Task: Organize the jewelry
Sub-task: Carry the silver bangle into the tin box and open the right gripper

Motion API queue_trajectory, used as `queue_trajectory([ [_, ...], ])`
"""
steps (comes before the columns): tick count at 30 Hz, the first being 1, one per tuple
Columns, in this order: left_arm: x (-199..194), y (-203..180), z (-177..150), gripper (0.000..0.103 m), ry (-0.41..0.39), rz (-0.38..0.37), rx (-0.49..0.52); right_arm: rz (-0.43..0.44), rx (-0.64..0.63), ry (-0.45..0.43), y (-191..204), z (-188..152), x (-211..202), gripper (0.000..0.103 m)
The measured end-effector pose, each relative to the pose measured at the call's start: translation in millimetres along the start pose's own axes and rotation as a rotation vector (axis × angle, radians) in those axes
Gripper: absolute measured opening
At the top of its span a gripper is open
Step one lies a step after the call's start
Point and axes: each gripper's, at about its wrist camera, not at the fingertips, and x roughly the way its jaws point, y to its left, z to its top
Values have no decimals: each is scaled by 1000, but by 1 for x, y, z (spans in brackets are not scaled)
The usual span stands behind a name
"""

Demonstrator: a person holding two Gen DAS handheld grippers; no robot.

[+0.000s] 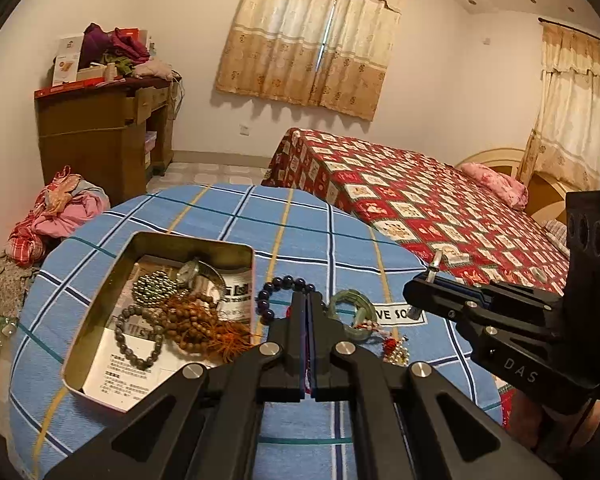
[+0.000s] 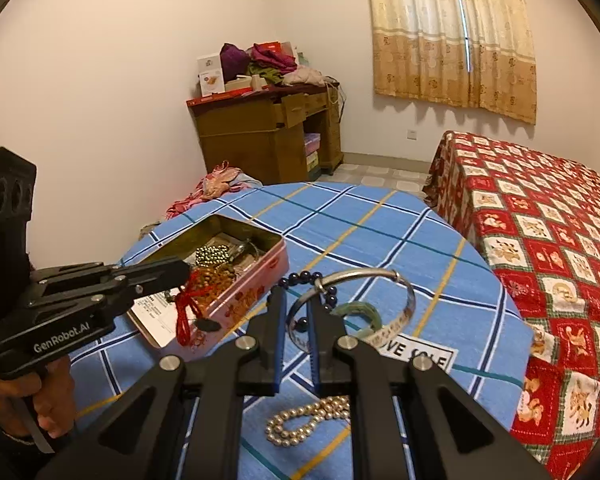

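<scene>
My right gripper [image 2: 296, 312] is pinching a silver bangle [image 2: 400, 300] by one side of its rim, so the rest of the hoop sticks out in front and clear of the cloth. Left gripper [image 1: 308, 308] has its jaws pressed flat together with a red cord caught in the seam; from the right wrist view that's a red tassel charm [image 2: 186, 312] dangling off its tip, right at the near wall of the tin. Guessing both pieces are headed into the tin, since everything sorted so far is in there.

The tin [image 1: 236, 248] sits open on the blue plaid tablecloth [image 1: 300, 224] and already holds wooden prayer beads [image 1: 196, 320], a grey bead bracelet [image 1: 140, 336], a coil of small metal beads [image 1: 154, 286] and what looks like a watch [image 1: 188, 272].

Loose on the cloth: 1 dark blue bead bracelet [image 1: 284, 284], 1 green jade bangle [image 1: 352, 304] just beside it, and 1 pearl strand [image 2: 312, 420] nearest me.
</scene>
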Motion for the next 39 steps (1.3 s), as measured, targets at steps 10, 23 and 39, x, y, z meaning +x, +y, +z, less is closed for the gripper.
queue_trajectory([
  [10, -10, 27, 8, 0, -24, 63, -46, 64, -66, 3, 22, 15, 17, 12],
  [23, -17, 65, 14, 0, -49, 165, -86, 154, -133, 8, 57, 30, 40, 12],
  [39, -6, 94, 5, 0, -12, 206, -122, 247, -183, 78, 101, 24, 78, 12],
])
